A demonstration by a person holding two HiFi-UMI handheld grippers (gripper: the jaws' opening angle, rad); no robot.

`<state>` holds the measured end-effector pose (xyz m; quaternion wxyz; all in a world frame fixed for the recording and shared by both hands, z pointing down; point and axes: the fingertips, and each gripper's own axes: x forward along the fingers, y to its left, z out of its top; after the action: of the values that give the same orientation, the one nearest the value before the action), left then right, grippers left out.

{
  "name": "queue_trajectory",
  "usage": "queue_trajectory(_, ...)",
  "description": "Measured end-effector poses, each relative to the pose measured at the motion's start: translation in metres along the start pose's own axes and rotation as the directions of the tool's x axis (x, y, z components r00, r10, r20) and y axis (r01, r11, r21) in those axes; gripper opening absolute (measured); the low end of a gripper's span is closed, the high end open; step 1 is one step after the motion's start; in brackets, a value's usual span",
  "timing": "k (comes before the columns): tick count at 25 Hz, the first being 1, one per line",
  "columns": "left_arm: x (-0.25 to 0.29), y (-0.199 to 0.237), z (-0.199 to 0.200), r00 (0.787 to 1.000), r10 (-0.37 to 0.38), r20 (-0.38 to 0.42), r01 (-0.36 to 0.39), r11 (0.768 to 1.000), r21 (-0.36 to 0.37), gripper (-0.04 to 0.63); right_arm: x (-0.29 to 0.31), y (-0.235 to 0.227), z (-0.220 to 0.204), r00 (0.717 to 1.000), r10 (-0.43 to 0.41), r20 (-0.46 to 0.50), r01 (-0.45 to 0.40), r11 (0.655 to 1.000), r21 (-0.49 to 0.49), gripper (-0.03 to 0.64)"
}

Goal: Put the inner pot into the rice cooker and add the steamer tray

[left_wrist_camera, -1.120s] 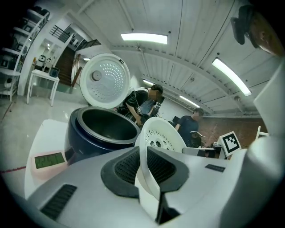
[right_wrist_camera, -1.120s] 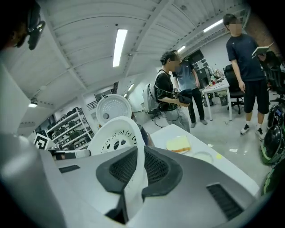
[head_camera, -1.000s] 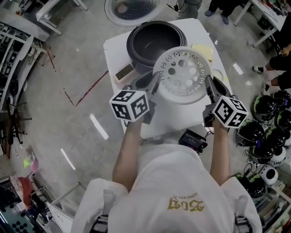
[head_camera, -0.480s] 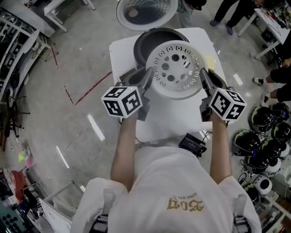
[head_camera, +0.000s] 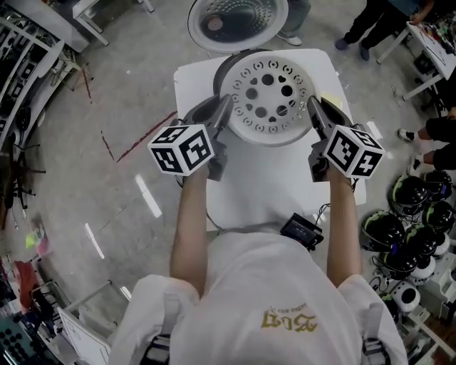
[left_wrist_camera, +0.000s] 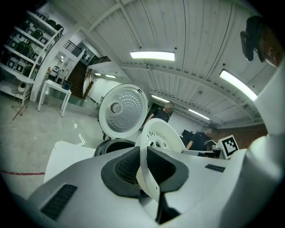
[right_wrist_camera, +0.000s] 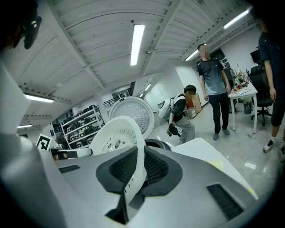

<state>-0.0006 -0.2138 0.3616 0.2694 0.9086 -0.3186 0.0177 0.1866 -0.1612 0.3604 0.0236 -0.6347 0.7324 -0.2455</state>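
steamer tray (head_camera: 265, 96) held between your two tools: left tool (head_camera: 219, 117) clamped on its left rim, right tool (head_camera: 314, 117) clamped on its right rim. rim sits edge-on between dark pads in both gripper views, pads pressing it. tray hangs over rice cooker (head_camera: 222, 65) at far end of white bench (head_camera: 263, 178) — covers most of cooker's mouth in head view. cooker's lid (head_camera: 239, 20) stands open behind tray. whether tray touches cooker — can't tell.
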Motion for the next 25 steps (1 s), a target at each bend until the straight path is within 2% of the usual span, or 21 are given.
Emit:
queue_trajectory(13, 0.026, 0.044, 0.031, 0.999, 0.011, 0.050, -0.008, 0.998, -0.059, 0.063, 0.059, 0.002, 0.018, 0.999, 0.029, -0.029, -0.029, 1.000, 0.006, 0.054)
queue_trajectory(18, 0.039, 0.064, 0.024, 0.998, 0.031, 0.054, -0.026, 0.996, -0.091, 0.063, 0.081, -0.005, 0.012, 0.998, 0.031, -0.061, -0.031, 1.000, 0.002, 0.054)
queue_trajectory(25, 0.059, 0.089, 0.006, 0.998, 0.068, 0.015, -0.066, 0.993, -0.102, 0.064, 0.109, -0.021, -0.005, 0.992, 0.029, -0.119, -0.029, 1.000, 0.009, 0.055)
